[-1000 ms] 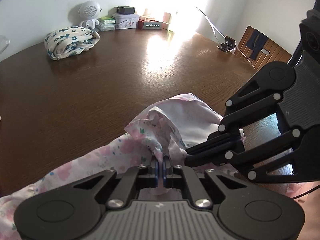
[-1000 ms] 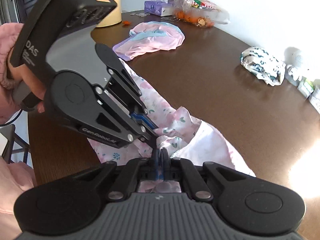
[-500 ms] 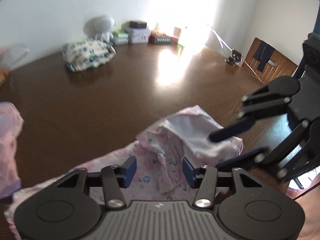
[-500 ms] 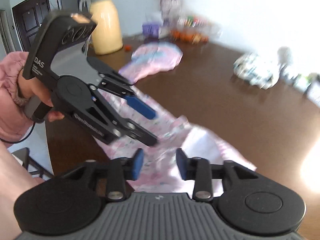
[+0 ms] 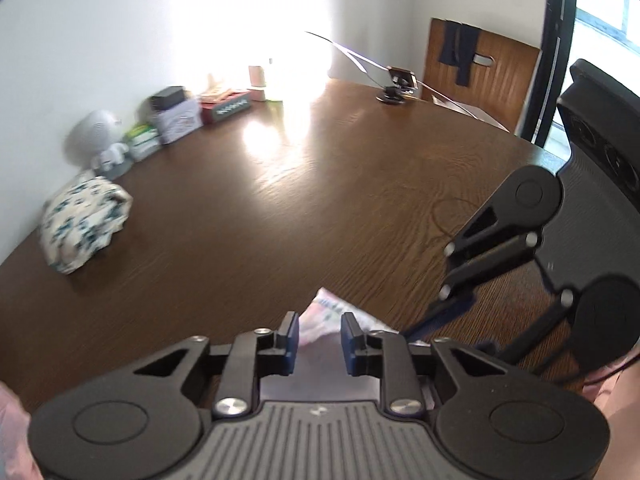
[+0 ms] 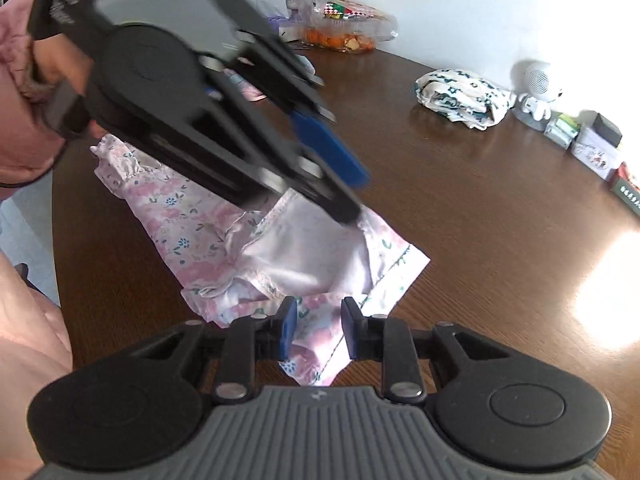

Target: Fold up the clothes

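Observation:
A pink floral garment [image 6: 288,248] lies partly folded on the brown table [image 6: 480,208], its pale inner side turned up. My right gripper [image 6: 319,322] hovers open over the garment's near corner with nothing held. My left gripper [image 6: 348,188] is blurred above the garment's left half, its jaws apart and empty. In the left wrist view, only a corner of the garment [image 5: 326,312] shows between the open fingers of the left gripper [image 5: 319,334]. The right gripper [image 5: 444,336] stands close by on the right.
A folded white-and-blue patterned cloth [image 6: 460,96] lies near the far wall beside a small white speaker figure [image 6: 536,88] and several boxes [image 5: 176,120]. A snack bag [image 6: 344,24] sits at the back. A wooden chair [image 5: 476,76] stands behind the table. A pink-sleeved hand [image 6: 24,72] holds the left gripper.
Both grippers were shut on a bunched part of the garment a second ago. They have opened, let it go and pulled apart and upward; the garment now rests on the table.

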`<action>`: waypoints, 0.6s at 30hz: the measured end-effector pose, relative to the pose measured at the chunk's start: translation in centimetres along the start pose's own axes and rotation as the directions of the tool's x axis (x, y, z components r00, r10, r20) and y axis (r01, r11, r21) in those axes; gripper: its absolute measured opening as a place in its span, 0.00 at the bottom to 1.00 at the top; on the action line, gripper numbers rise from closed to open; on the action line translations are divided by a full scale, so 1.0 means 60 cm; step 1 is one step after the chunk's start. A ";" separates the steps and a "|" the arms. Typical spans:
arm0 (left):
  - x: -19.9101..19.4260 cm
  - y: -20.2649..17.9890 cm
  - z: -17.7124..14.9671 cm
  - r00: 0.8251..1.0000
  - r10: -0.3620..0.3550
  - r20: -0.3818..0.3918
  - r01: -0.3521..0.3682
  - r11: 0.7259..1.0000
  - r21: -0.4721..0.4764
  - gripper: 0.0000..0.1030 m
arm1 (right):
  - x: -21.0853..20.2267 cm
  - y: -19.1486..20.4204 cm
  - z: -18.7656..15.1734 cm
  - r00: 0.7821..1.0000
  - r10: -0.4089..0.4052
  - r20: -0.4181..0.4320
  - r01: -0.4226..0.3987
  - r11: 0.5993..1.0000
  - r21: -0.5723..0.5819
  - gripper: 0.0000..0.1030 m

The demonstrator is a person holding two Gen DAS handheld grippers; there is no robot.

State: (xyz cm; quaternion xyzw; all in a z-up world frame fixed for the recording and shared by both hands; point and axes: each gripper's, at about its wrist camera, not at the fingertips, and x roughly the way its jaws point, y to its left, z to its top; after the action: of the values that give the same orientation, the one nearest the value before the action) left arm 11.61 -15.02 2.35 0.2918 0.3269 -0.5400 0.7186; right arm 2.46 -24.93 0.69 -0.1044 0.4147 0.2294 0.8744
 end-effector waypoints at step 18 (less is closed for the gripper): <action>0.089 0.013 0.016 0.994 -0.063 -0.088 0.063 0.998 0.000 0.11 | 0.009 -0.032 -0.030 0.994 0.084 0.069 -0.088 0.995 0.053 0.20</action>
State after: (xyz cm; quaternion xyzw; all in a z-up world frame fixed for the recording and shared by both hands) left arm 13.57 -18.70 -1.18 0.3060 0.3665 -0.5495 0.6856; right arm 2.46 -27.12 -0.87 -0.0540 0.3957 0.2585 0.8796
